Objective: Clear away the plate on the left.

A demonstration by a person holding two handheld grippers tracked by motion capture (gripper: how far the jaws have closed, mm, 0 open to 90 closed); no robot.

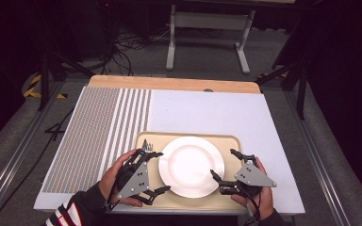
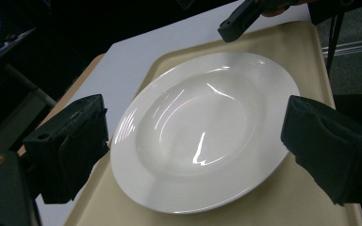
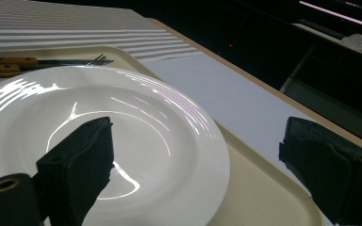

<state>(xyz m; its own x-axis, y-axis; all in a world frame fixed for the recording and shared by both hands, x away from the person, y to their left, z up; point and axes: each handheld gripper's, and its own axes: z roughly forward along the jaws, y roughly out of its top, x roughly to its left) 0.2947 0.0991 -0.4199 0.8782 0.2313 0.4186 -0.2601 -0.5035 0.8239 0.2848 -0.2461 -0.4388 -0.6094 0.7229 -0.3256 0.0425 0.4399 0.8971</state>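
A white plate (image 1: 191,165) lies on a beige tray (image 1: 230,141) near the table's front edge. A fork (image 1: 146,145) with a wooden handle rests on the tray just left of the plate. My left gripper (image 1: 163,171) is open at the plate's left rim, one jaw on either side of the rim. My right gripper (image 1: 222,162) is open at the plate's right rim. In the left gripper view the plate (image 2: 202,132) lies between the open jaws of that gripper (image 2: 198,139). The right gripper view has the plate (image 3: 99,122), the fork (image 3: 75,61) and the open gripper (image 3: 200,160).
The tray sits on a white mat (image 1: 207,113) beside a striped grey placemat (image 1: 99,127). A second wooden handle (image 3: 0,71) lies next to the fork. A wooden table edge (image 1: 169,84) runs along the back, with a metal stand (image 1: 209,28) on the floor beyond.
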